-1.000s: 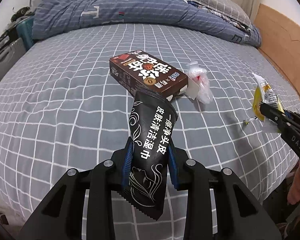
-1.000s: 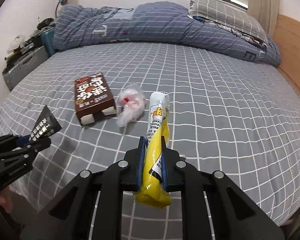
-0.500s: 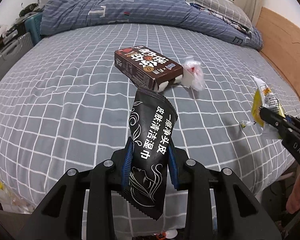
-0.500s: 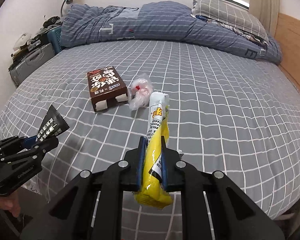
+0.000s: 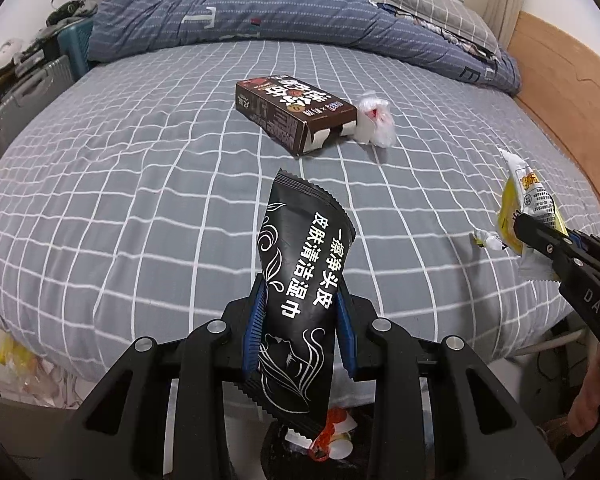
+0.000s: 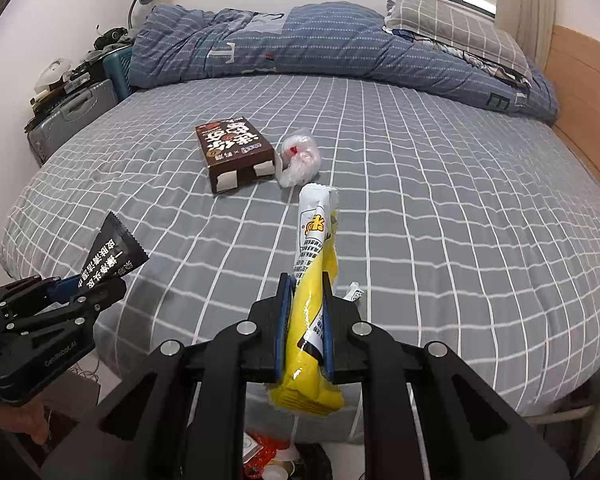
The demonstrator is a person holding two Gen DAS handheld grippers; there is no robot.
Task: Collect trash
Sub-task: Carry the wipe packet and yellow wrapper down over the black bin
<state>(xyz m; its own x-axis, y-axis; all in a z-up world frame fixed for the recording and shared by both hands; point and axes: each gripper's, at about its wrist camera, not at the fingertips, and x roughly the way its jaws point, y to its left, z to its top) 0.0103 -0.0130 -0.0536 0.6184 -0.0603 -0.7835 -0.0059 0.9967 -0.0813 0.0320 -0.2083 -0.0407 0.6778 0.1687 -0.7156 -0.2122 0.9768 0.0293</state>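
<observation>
Black wipes packet (image 5: pixel 304 292) clamped upright between the blue pads of the left gripper (image 5: pixel 300 320), jaws clenched on its lower half, serrated top edge leaning toward the bed (image 5: pixel 100 200). Same packet (image 6: pixel 114 254) seen from the right wrist at the far left, sticking up out of the left gripper (image 6: pixel 88 286), a hand (image 6: pixel 20 420) partly visible below it.

Yellow and white wrapper (image 6: pixel 314 300) pinched between the pads of the right gripper (image 6: pixel 304 320), jaws squeezed tight on it, white end pointing up and away, yellow end hanging below the pads. From the left wrist, same wrapper (image 5: pixel 528 208) at the right edge, caught in the right gripper (image 5: pixel 540 236), a hand (image 5: pixel 592 404) low at the right.

Still lying on the grey checked sheet: brown box (image 5: pixel 296 114), open end flaps facing the cameras; crumpled clear bag (image 5: pixel 374 120) with a red spot touching the box at its right; small white scrap (image 5: pixel 486 240) near the bed's front edge, just beside the wrapper.

Below the grippers, past the bed's edge, a dark bin (image 6: pixel 280 460) holding red and white litter, only partly seen.

Rumpled blue duvet (image 6: pixel 300 44) and checked pillow (image 6: pixel 452 28) along the far side; wooden headboard (image 6: pixel 584 92) right; grey suitcase (image 6: pixel 72 112) left
</observation>
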